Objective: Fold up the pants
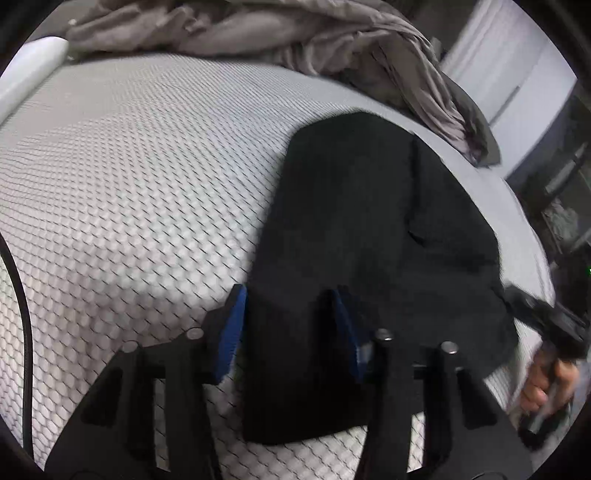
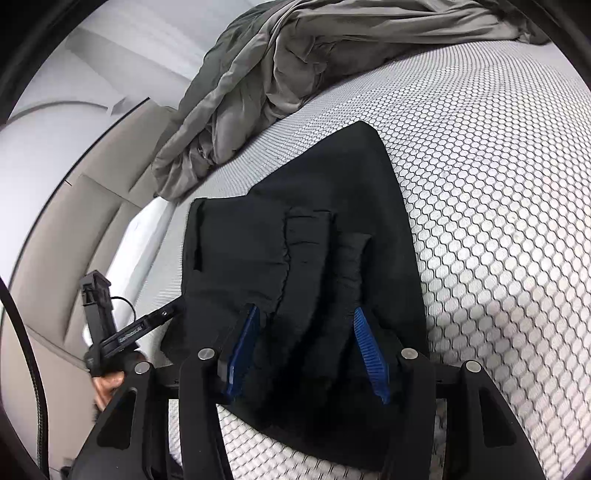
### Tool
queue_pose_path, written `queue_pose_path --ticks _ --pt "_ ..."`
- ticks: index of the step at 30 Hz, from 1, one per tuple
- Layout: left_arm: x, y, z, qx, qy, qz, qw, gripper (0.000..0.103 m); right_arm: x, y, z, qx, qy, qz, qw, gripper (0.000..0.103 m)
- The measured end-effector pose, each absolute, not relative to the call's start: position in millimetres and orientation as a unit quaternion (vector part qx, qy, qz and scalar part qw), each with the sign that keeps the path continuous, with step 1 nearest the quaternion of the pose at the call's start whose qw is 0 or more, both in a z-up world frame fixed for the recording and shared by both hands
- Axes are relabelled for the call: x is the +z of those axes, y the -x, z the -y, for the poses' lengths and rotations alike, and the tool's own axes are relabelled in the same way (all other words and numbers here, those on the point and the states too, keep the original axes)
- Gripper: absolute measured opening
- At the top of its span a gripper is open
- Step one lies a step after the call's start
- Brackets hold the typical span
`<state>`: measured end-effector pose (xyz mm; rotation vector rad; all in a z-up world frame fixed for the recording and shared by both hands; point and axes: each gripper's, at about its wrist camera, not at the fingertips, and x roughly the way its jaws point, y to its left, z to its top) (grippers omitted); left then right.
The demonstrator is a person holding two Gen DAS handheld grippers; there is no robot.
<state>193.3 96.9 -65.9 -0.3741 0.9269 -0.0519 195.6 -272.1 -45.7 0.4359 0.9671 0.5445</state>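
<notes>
Holding both tools over the black pants (image 1: pixel 362 229), you had each pair of tongs spread apart, with dark cloth lying in the gap and no pad visibly pressing on it. Your left gripper (image 1: pixel 291 295) hung low over the near end of the garment, its blue pads (image 1: pixel 236 314) standing clear of each other; the left pad sat over the garment's left edge, where the cloth met the mattress (image 1: pixel 129 184). Whether the fabric touched either pad could not be told against the black.

Your right gripper (image 2: pixel 306 314) stood over the bunched, wrinkled part of the pants (image 2: pixel 295 240), its ribbed blue pads (image 2: pixel 369 350) likewise spread, with folds of cloth rising between them but not clamped.

The pants lay folded into a long dark shape on the white, honeycomb-quilted mattress (image 2: pixel 498 221), running away from you toward a rumpled grey sheet (image 1: pixel 258 33) heaped at the far side. In the right wrist view a seam and a pocket-like flap showed on the upper layer, and the garment's left edge reached the side of the bed.

In the left wrist view your right hand (image 1: pixel 543 387) showed at the lower right, blurred, wrapped round the handle of its tool just beside the pants. In the right wrist view your left hand (image 2: pixel 107 384) showed at the lower left, gripping its own handle, its tool reaching to the garment's left edge. A black cable (image 2: pixel 33 369) curved down the left rim.
</notes>
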Motion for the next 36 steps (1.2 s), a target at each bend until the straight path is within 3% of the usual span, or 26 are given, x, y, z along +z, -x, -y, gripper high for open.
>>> queue_pose_path --ticks 6,17,27,36 --pt "-61.6 -177.6 -66.5 -0.063 0.118 -0.475 0.870 0.045 -55.2 -218.7 269.8 0.235 -0.236 -0.458 0.824 0.054" --pt "-60.1 -168.7 -75.1 -0.081 0.139 -0.472 0.867 0.048 -53.2 -228.5 284.4 0.316 -0.349 -0.435 0.768 0.055" --pt "-56.5 -159.2 -90.3 -0.074 0.144 -0.470 0.868 0.053 -53.7 -233.9 274.4 0.231 -0.256 -0.461 0.818 0.055" --pt "-63.8 -165.0 -82.7 -0.070 0.140 -0.470 0.869 0.053 -26.6 -222.7 271.4 0.299 -0.263 -0.407 0.822 0.055"
